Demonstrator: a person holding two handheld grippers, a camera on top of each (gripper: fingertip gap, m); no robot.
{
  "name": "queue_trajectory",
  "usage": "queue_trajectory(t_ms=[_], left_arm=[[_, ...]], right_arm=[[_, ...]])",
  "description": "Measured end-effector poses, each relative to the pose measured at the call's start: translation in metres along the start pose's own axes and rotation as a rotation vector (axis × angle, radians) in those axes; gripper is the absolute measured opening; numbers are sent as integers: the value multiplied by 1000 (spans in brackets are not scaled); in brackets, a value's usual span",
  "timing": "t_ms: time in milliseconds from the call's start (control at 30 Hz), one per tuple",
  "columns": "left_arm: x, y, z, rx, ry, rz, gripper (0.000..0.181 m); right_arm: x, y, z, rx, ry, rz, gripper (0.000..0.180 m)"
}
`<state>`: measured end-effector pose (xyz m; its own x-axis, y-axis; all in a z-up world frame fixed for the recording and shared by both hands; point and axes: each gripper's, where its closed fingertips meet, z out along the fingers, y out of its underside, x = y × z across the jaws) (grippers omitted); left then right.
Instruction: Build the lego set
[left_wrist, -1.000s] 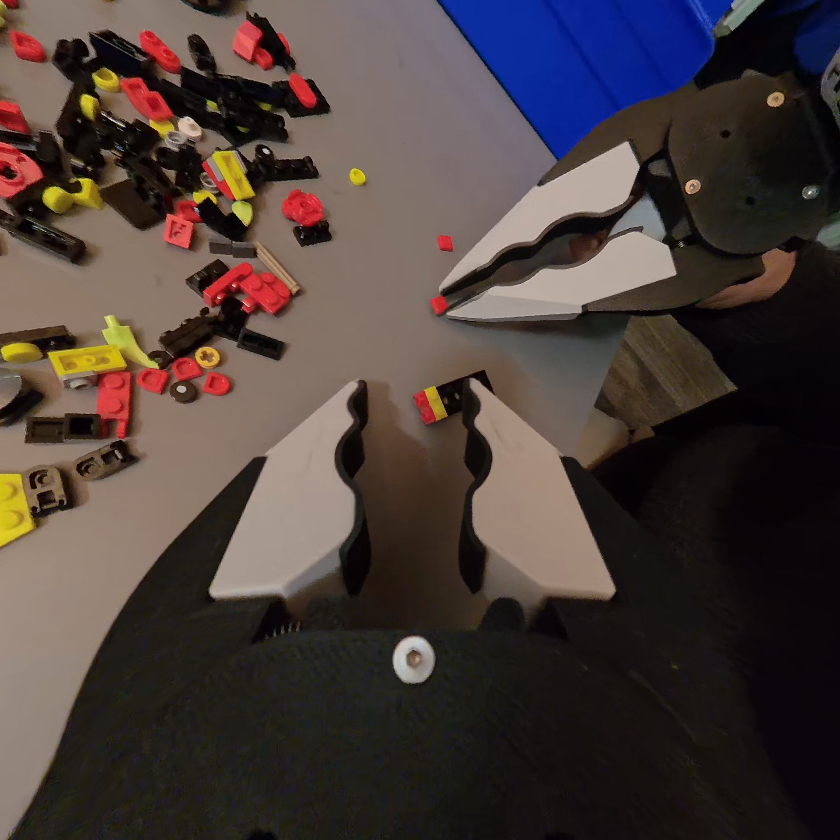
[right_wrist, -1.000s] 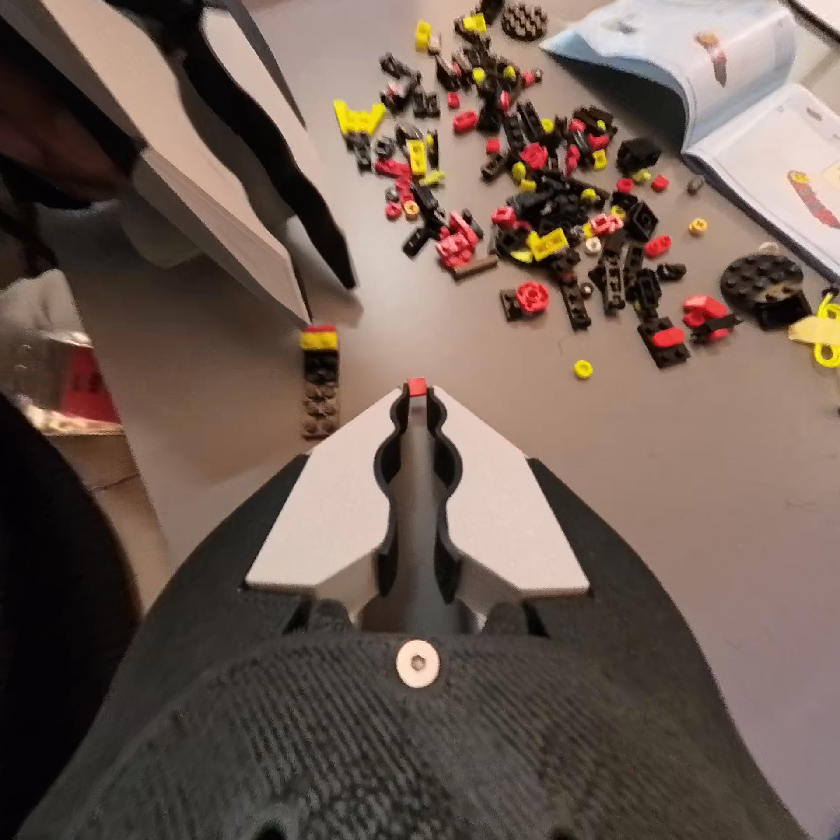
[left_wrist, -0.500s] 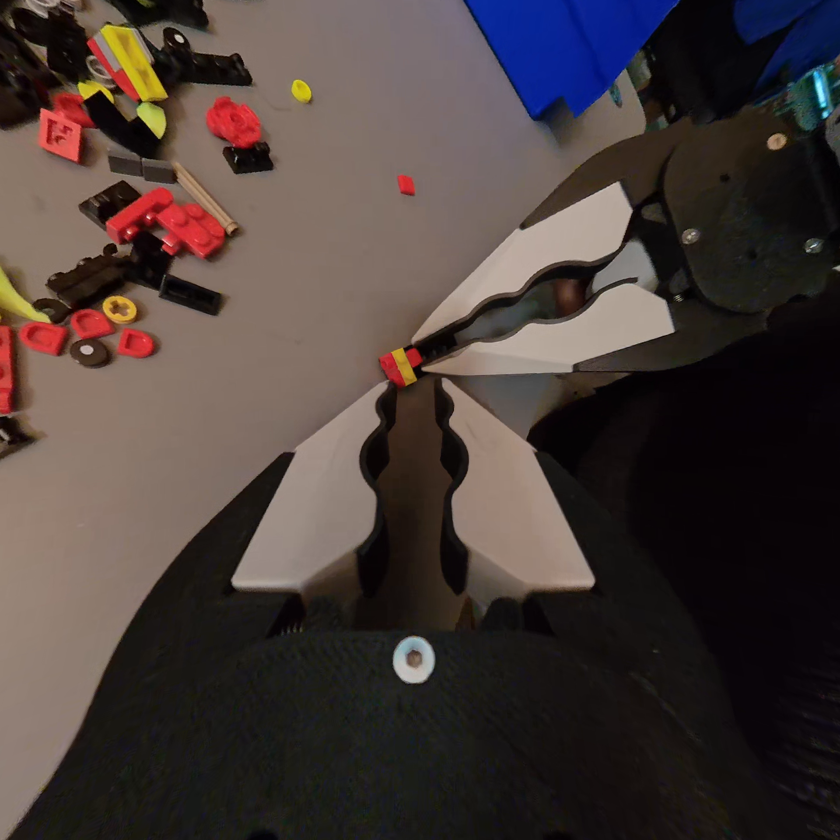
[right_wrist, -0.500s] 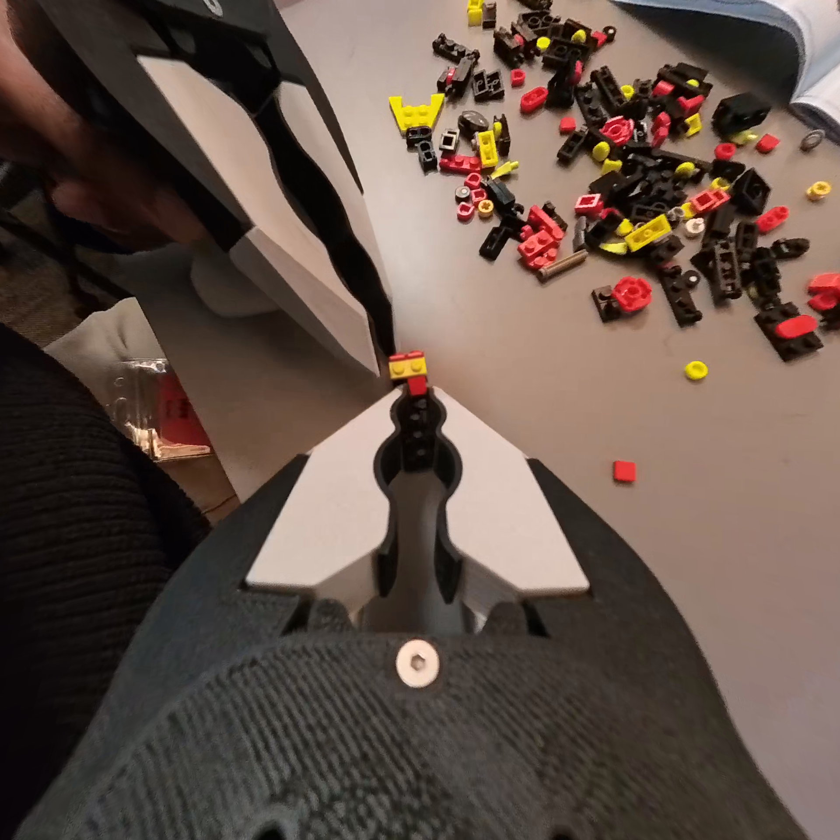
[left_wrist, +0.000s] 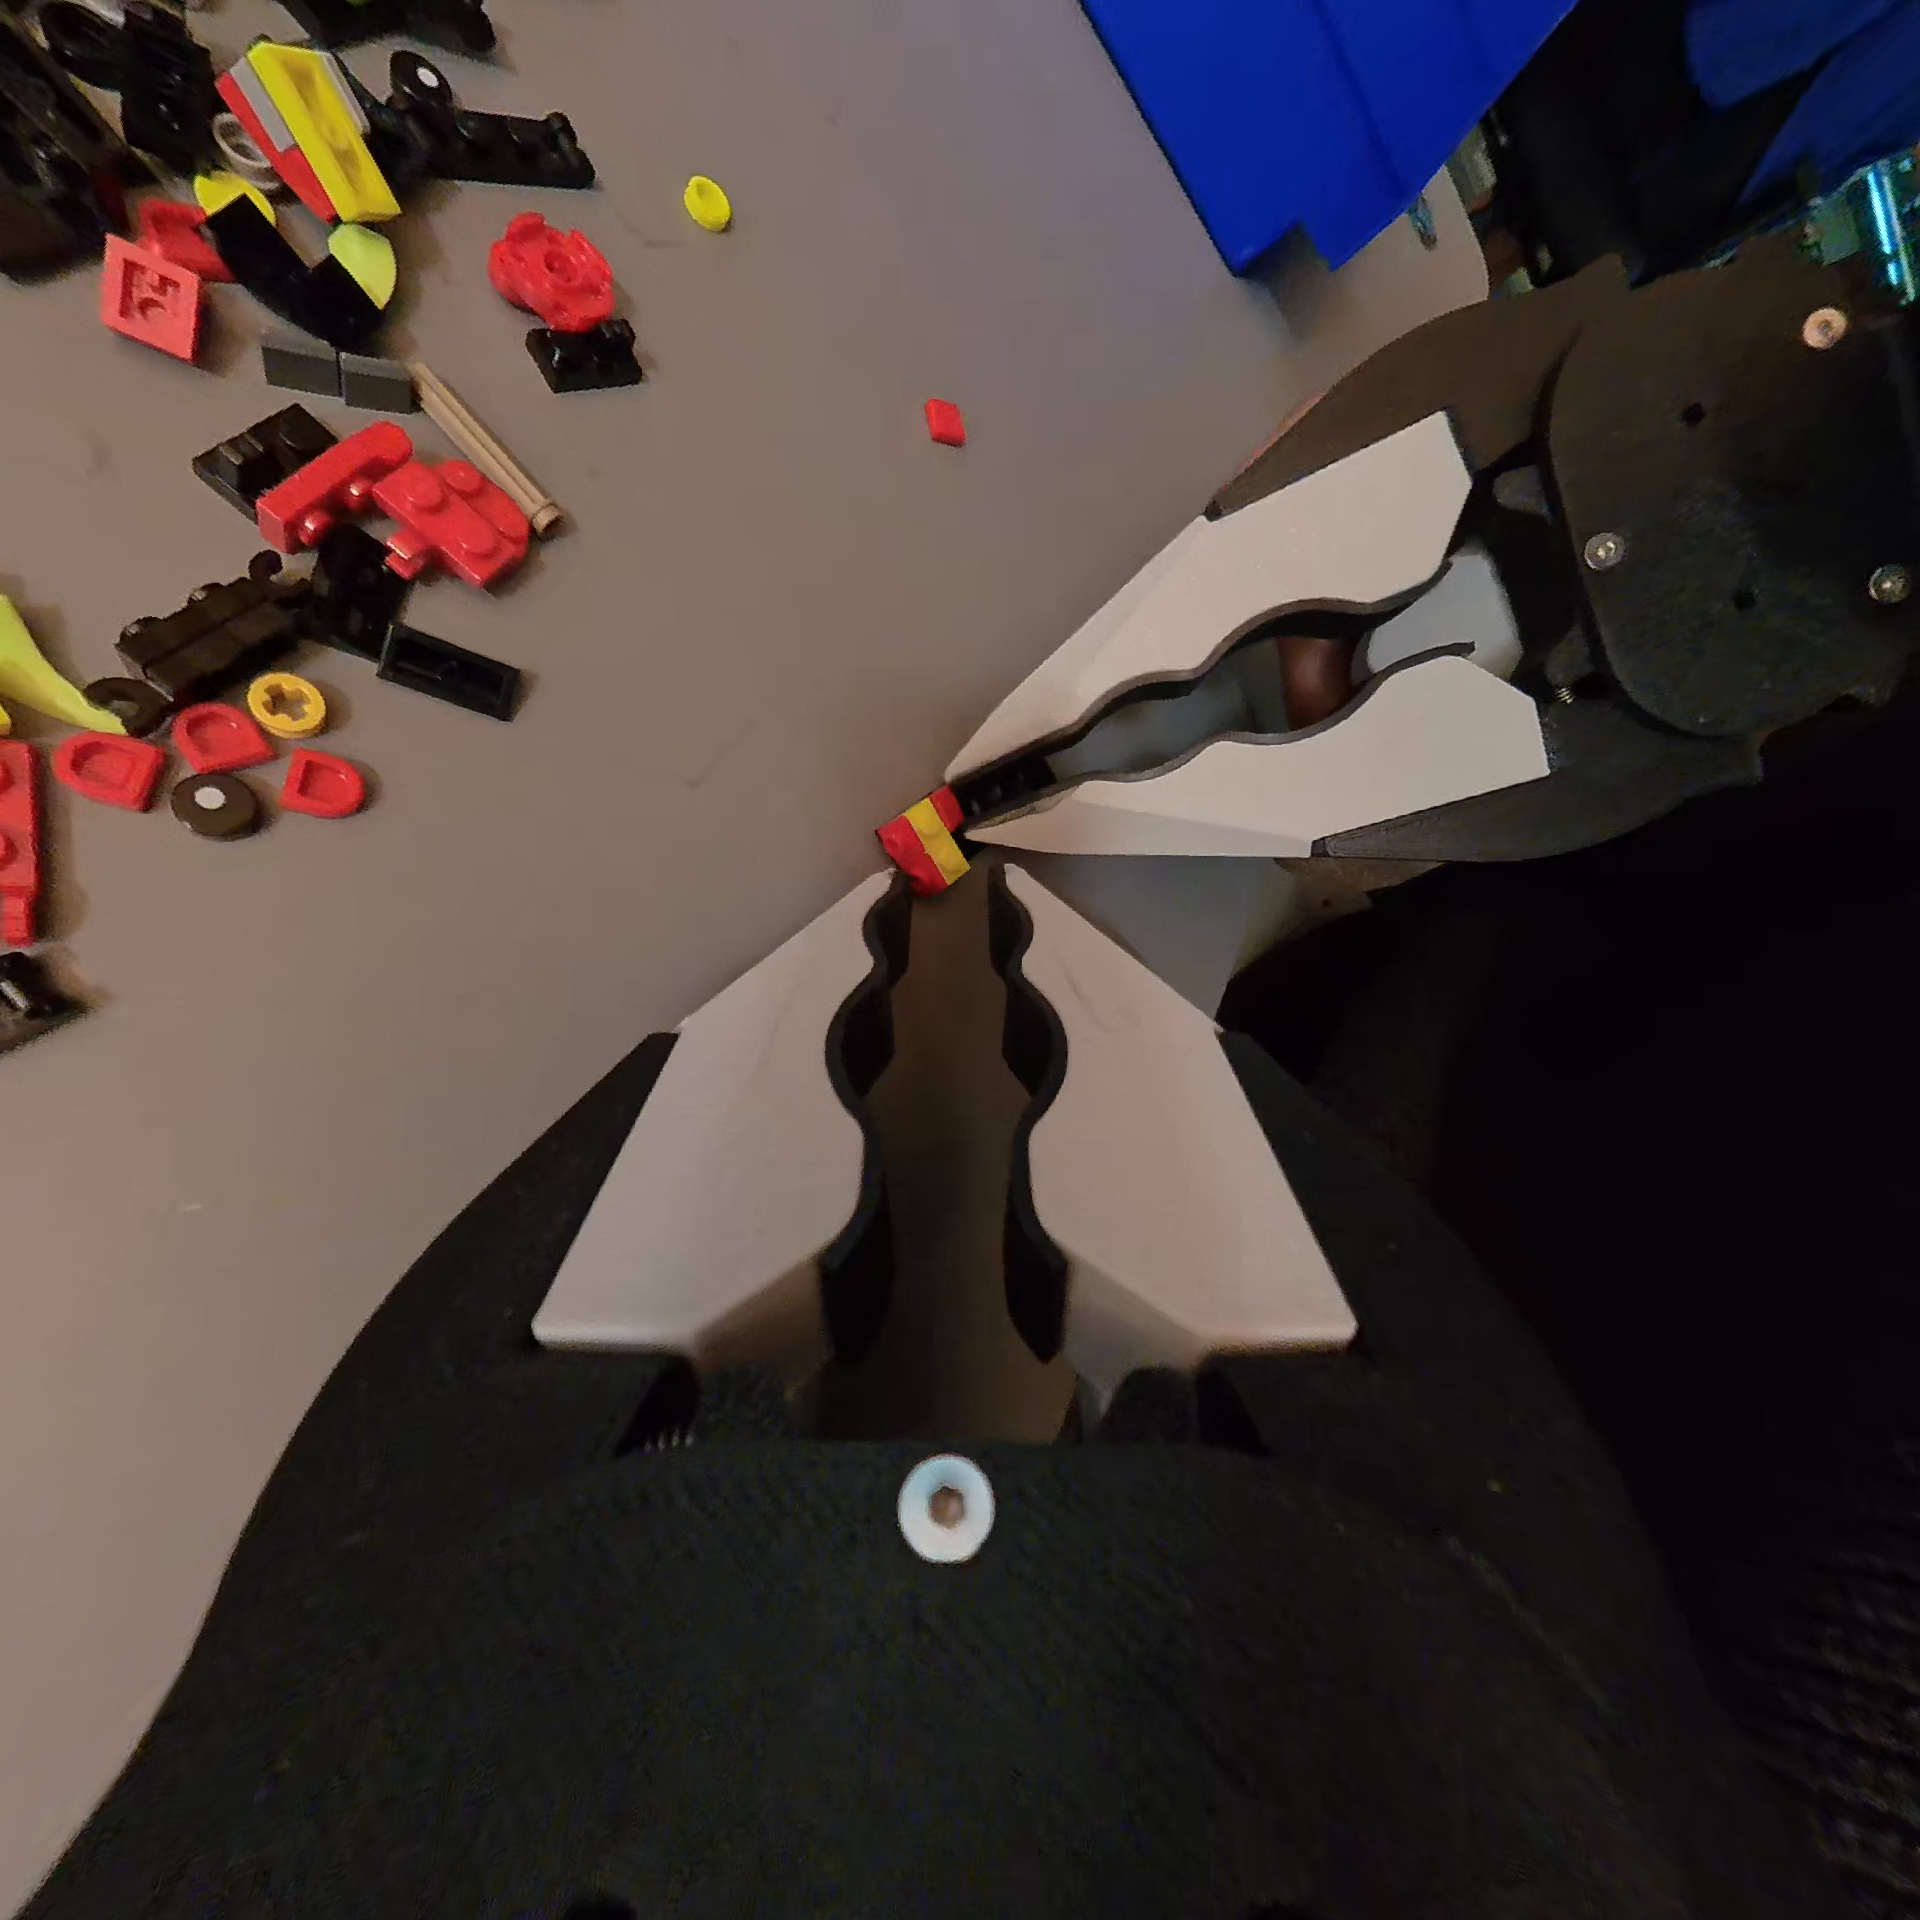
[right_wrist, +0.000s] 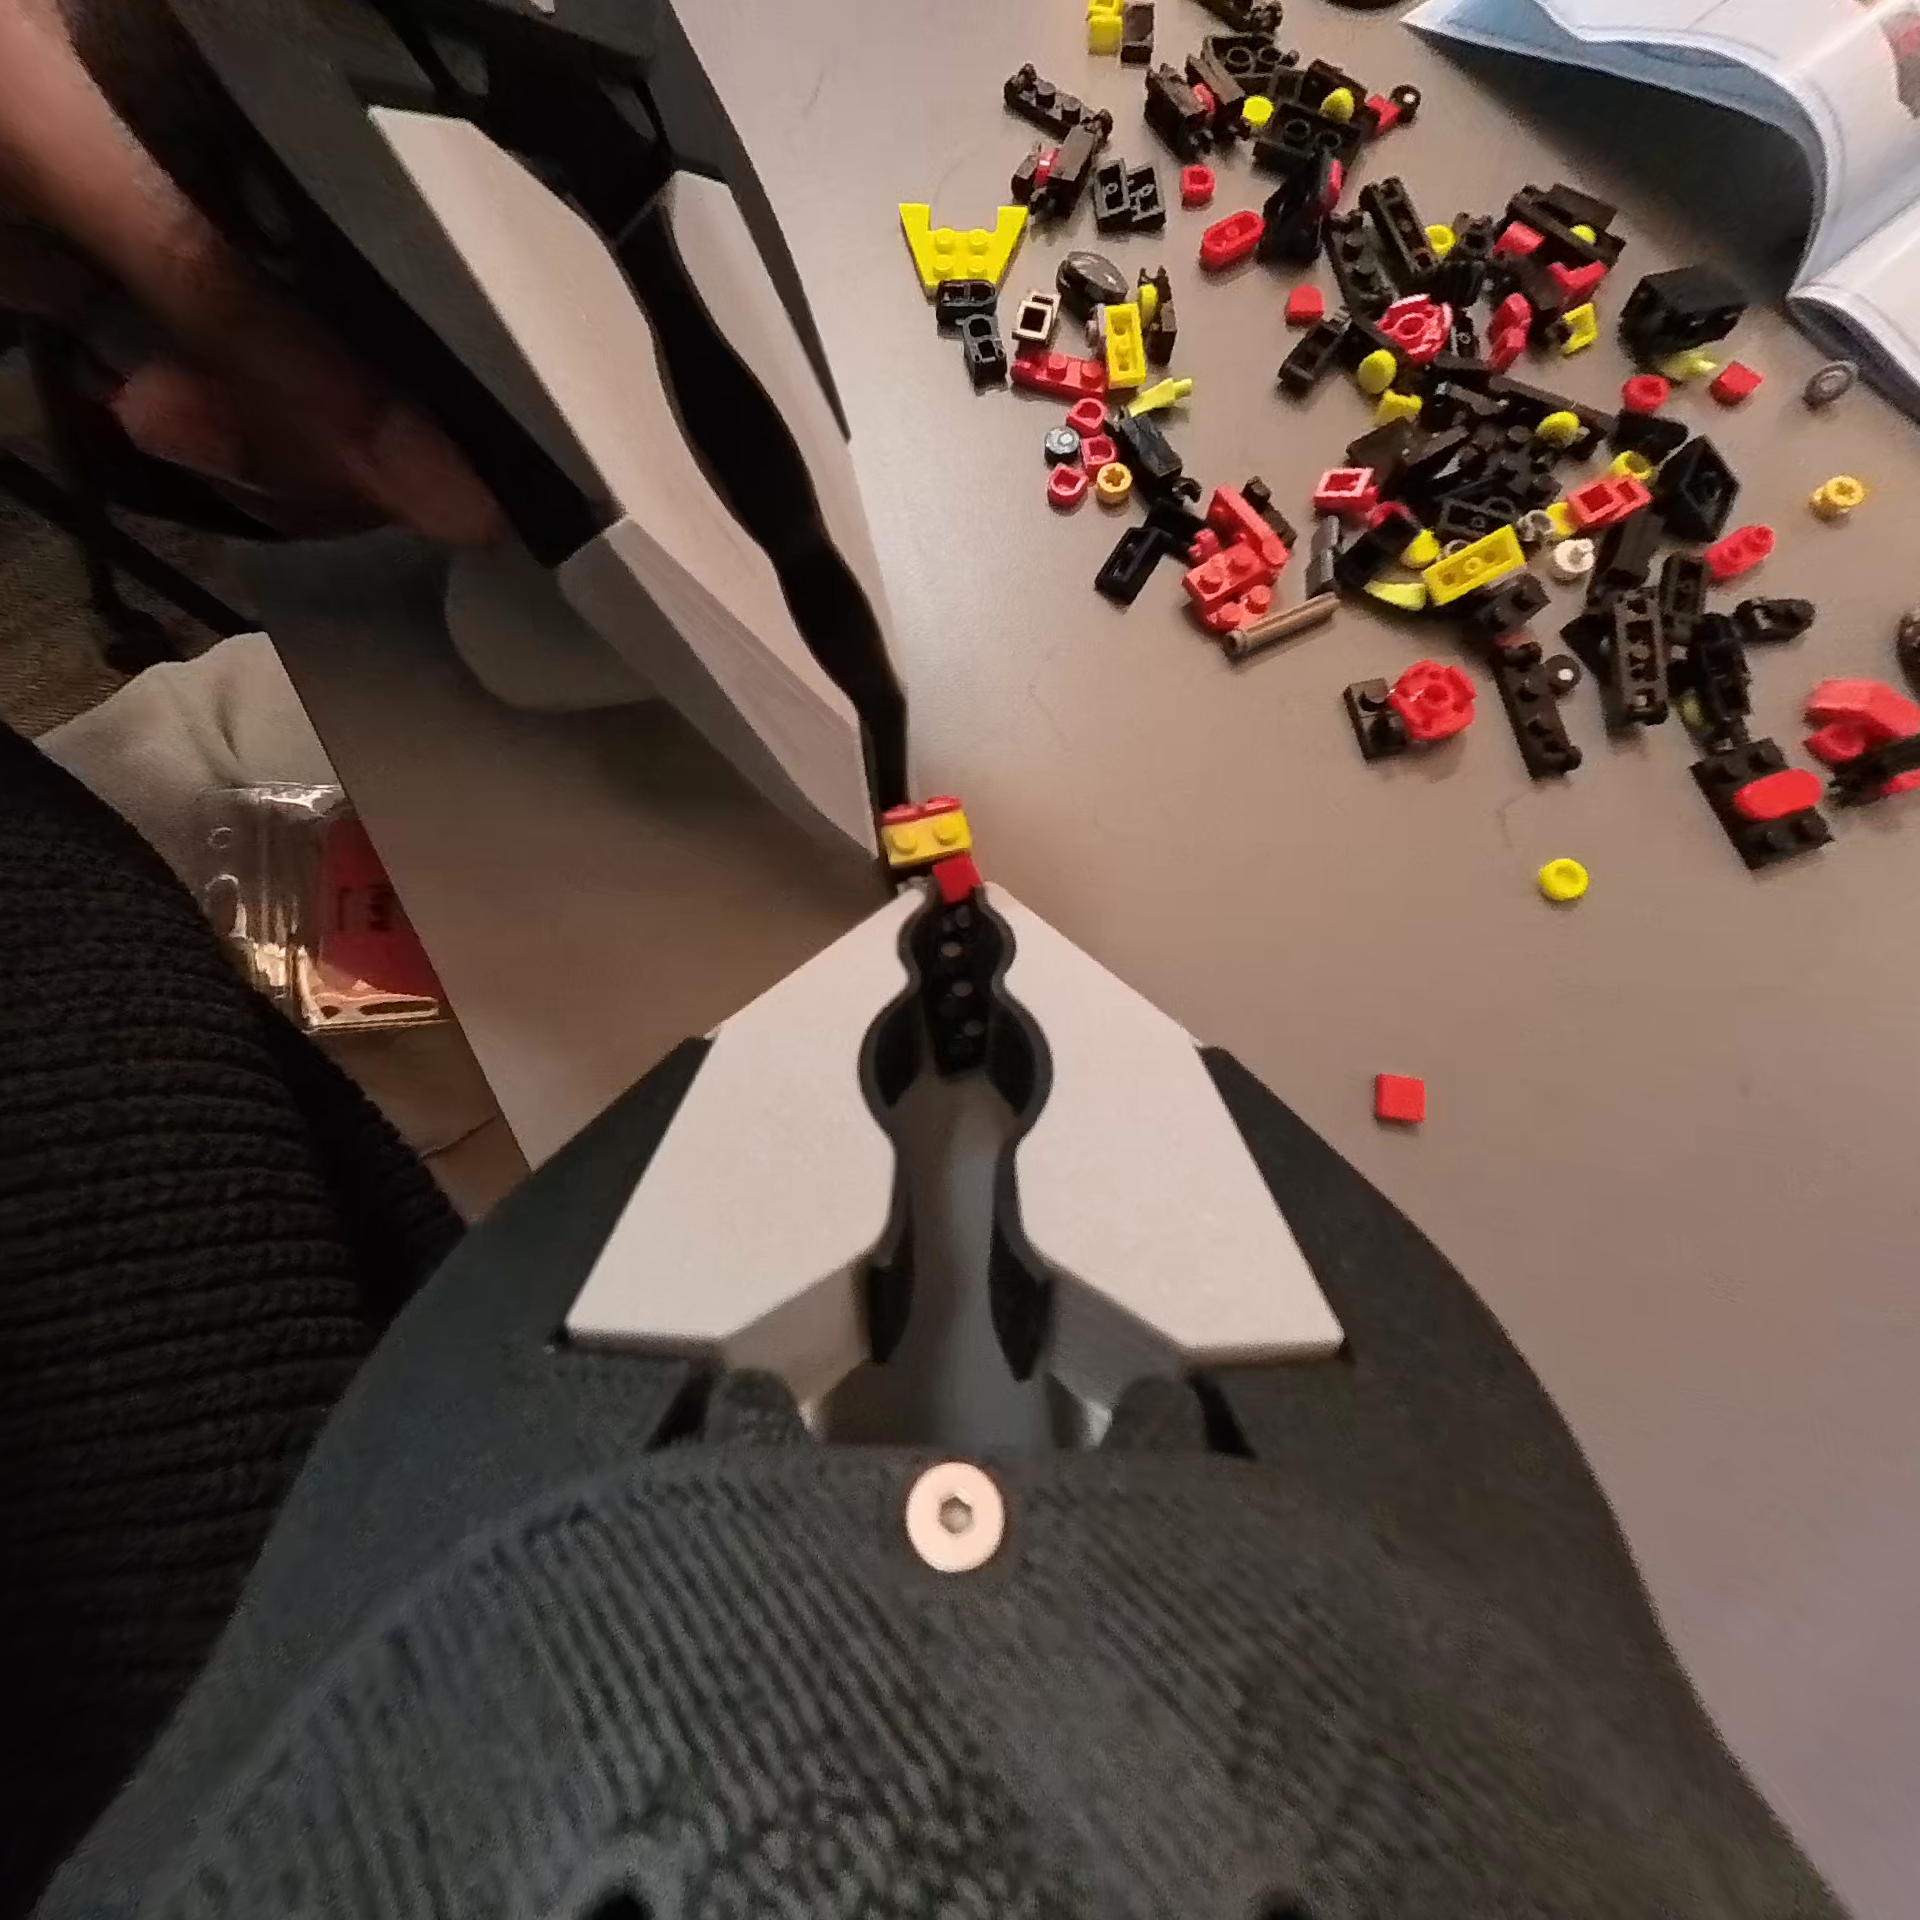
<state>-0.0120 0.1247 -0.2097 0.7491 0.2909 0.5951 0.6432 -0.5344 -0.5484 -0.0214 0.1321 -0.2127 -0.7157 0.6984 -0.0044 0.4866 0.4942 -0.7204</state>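
A small assembly (left_wrist: 925, 844), a black studded plate with a yellow and a red brick at one end, sits between both grippers near the table's near edge. My left gripper (left_wrist: 945, 881) has narrowed onto the red-yellow end (right_wrist: 925, 831) and grips it at the very tips. My right gripper (right_wrist: 954, 896) is shut on a small red tile (right_wrist: 956, 878) and holds it against the assembly beside the yellow brick. The black plate (right_wrist: 956, 987) shows in the gap between the right fingers. In the left wrist view the right gripper (left_wrist: 961, 805) comes in from the right.
A pile of loose red, black and yellow pieces (left_wrist: 312, 499) lies on the grey table (left_wrist: 727, 582), also seen in the right wrist view (right_wrist: 1455, 468). A lone red tile (right_wrist: 1398, 1097) and a yellow round piece (right_wrist: 1562, 879) lie apart. An open booklet (right_wrist: 1766, 135) is far right; a blue bin (left_wrist: 1299, 104) stands behind. Less than 4 cm separates the two grippers' tips.
My left gripper narrowed from wide open and took the assembly's red-yellow end. My right gripper brought the red tile from above the table to the assembly. Since half a second ago, little has moved.
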Motion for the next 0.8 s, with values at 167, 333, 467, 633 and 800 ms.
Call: queue_trajectory(t_ms=[167, 333, 467, 633, 800], left_arm=[[-2, 0, 1, -1, -8, 0, 13], [-3, 0, 1, -1, -10, 3, 13], [-3, 0, 1, 1, -8, 0, 13], [-3, 0, 2, 0, -6, 6, 13], [-3, 0, 1, 3, -2, 4, 13]], right_arm=[[2, 0, 0, -1, 22, -24, 4], [3, -4, -4, 27, -1, -17, 5], [25, -6, -7, 48, 61, 4, 6], [30, -2, 4, 22, 49, 9, 11], [26, -3, 8, 25, -13, 44, 12]])
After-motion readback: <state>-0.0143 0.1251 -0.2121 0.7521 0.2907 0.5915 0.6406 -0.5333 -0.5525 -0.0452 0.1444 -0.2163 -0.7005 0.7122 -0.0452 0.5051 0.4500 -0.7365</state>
